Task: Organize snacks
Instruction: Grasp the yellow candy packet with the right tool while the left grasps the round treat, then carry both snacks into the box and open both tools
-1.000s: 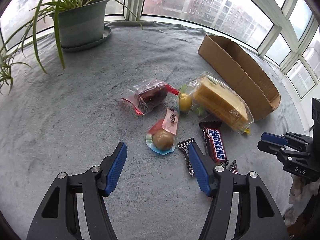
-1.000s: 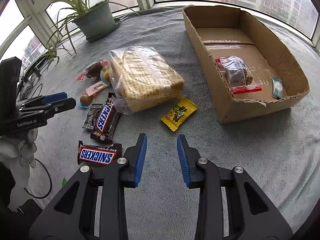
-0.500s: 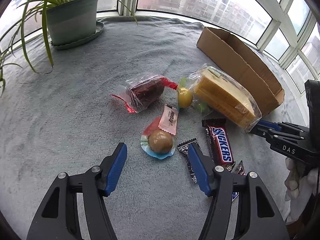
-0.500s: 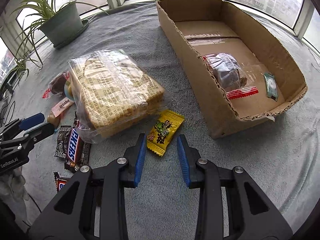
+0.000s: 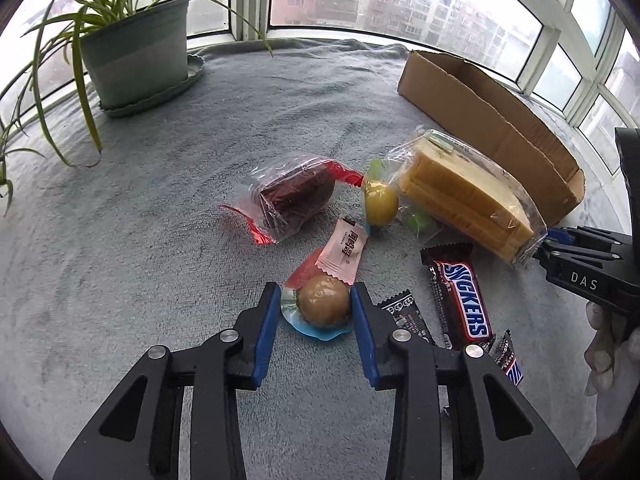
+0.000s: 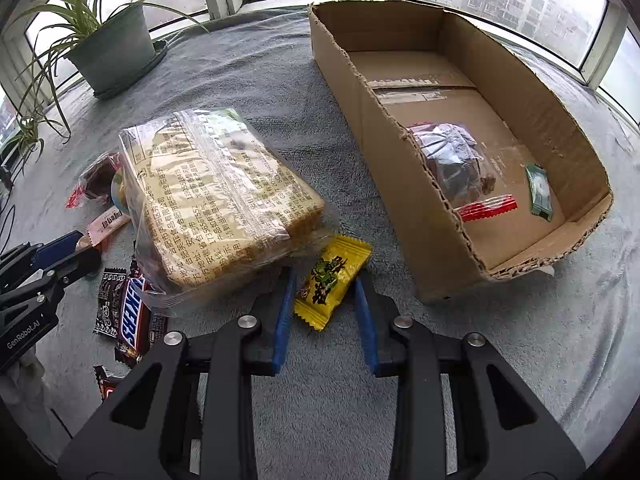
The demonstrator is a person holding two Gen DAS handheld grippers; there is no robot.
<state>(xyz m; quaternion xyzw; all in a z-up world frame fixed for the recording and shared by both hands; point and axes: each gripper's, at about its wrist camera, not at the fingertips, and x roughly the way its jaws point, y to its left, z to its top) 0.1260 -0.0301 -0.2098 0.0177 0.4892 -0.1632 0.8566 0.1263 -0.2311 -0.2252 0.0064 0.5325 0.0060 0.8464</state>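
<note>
A matt, fuzzy grey cloth (image 5: 168, 208) covers the tabletop. The cardboard box (image 6: 404, 184) is rough, torn-edged corrugated paper. Snack wrappers look glossy plastic: the clear cake bag (image 6: 216, 200), the yellow packet (image 6: 332, 280), the Snickers bar (image 5: 464, 300).

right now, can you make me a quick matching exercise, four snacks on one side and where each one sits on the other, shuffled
Things:
1. yellow candy packet
2. round brown snack
3. small green packet
4. pink wrapper

Places:
A. inside the cardboard box
B. between the jaws of the left gripper
C. between the jaws of the right gripper
D. lying partly over the round brown snack's wrapper

Pairs: 1-C, 2-B, 3-A, 4-D
</note>
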